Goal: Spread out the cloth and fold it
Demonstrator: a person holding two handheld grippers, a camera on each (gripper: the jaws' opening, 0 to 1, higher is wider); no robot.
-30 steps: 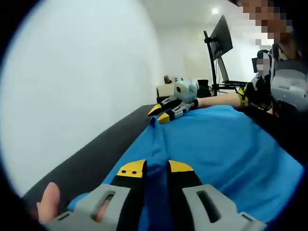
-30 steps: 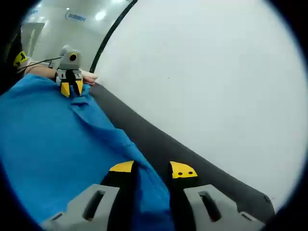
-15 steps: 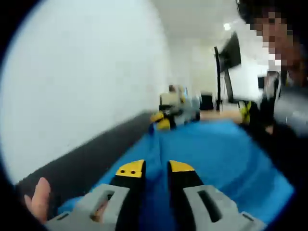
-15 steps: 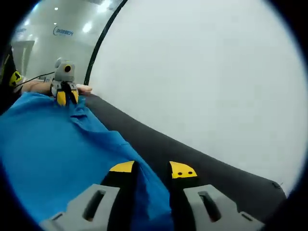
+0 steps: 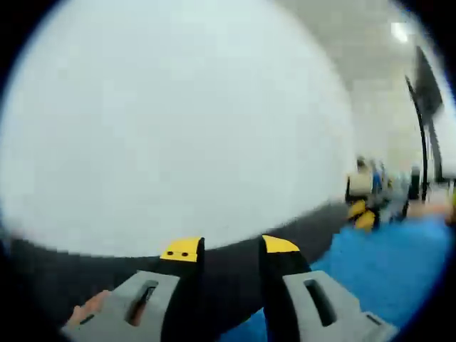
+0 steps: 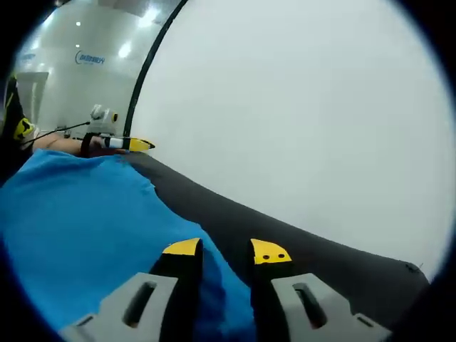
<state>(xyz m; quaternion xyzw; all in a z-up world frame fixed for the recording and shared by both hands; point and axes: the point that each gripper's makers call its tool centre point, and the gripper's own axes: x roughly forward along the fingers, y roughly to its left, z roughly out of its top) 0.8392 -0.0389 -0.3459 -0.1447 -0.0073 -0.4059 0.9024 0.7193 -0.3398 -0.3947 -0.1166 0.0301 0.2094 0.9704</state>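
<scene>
The blue cloth [image 6: 85, 235] lies spread on a dark tabletop [image 6: 299, 246]. My right gripper [image 6: 224, 251] is shut on its near edge, with blue fabric bunched between the jaws. Farther along that edge, my left gripper [image 6: 122, 142] is turned sideways just past the cloth's far corner [image 6: 146, 184]. In the left gripper view, my left gripper [image 5: 229, 248] stands open with only dark tabletop [image 5: 107, 267] showing in the gap. There the cloth [image 5: 388, 263] lies to the lower right, and the right gripper [image 5: 362, 214] is a blur at its far end.
A white wall [image 6: 306, 107] runs close behind the table's back edge. A black monitor stand [image 5: 422, 121] and desk clutter sit far off in the room. A fingertip [image 5: 89, 310] shows by my left gripper's body.
My left gripper let go of the cloth's corner, its jaws parted, and it swung left toward the wall. The freed corner dropped flat. The right gripper kept its hold.
</scene>
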